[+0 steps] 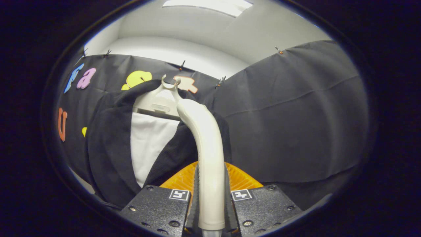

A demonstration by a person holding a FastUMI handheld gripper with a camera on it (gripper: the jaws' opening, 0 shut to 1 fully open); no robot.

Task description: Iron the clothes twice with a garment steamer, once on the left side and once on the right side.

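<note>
claw [211, 197]: clenched on the garment steamer handle, one finger pressing each side of it.
garment steamer [205, 141]: smooth cream-white handle, rising from between the fingers and curving forward at its top toward the clothes; its head is hidden from here.
clothes: black jacket [110, 144] hanging open over a white shirt [146, 144], just beyond the steamer.
hanger [161, 98]: pale, with a hook on top, carrying the jacket's shoulders.
wall [296, 115]: black cloth behind the clothes.

Steamer handle [207, 148]: cream, plain. Jacket [110, 148]: black. Shirt [148, 144] under it: white. Hanger [161, 98]: off-white. Booth wall cloth [296, 115]: dark grey, unpatterned.
</note>
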